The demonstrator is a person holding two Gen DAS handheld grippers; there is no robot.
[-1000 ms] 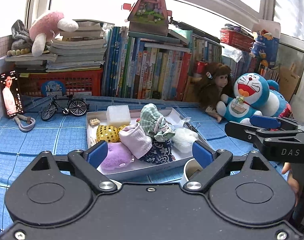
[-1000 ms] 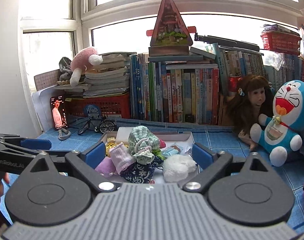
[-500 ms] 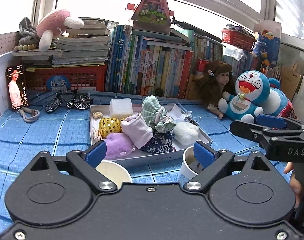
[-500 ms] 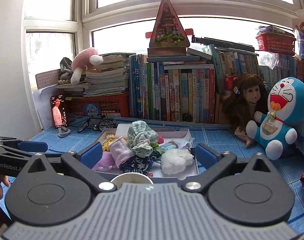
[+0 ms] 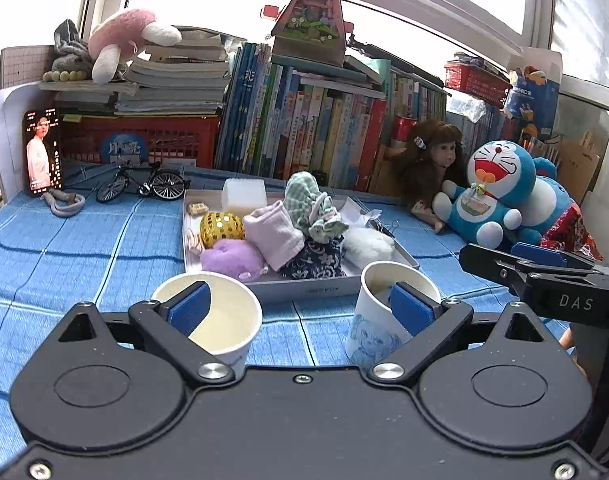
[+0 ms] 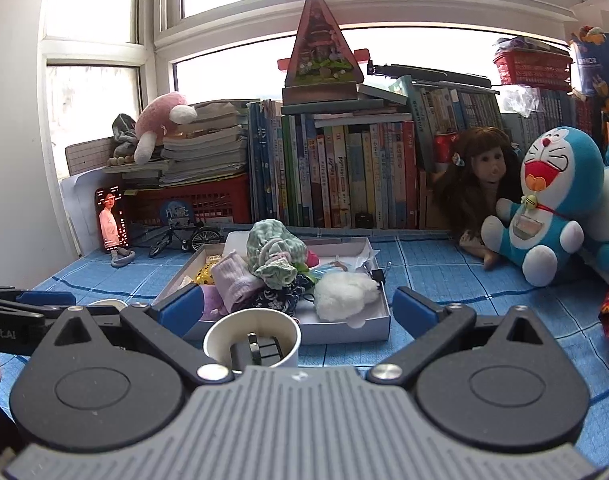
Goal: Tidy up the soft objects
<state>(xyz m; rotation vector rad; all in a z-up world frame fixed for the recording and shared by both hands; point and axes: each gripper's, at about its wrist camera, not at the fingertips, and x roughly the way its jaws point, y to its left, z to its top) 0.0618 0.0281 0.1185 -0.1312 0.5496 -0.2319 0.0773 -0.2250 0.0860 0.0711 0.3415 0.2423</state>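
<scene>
Cups were counted at two: an empty paper cup [image 5: 220, 316] on the left and a printed cup [image 5: 378, 320] beside it, both just before the white tray [image 5: 304, 289]. Six soft objects were heaped in the tray, among them a purple plush [image 5: 230, 260], a white fluffy ball [image 5: 366, 242] and a gold sequin ball [image 5: 221, 227]. The left tool [image 5: 300, 306] and right tool [image 6: 298, 312] were held apart, having just been opening, with nothing clamped. The printed cup stood partly between the left tool's pads. Behind on the blue-covered worktop [image 5: 64, 248] were set a doll [image 5: 428, 168] and a blue cat plush [image 5: 492, 192].

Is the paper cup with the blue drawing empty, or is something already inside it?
Not empty. The cup with the blue drawing stands upright, and the right wrist view into it shows dark objects, apparently binder clips.
</scene>
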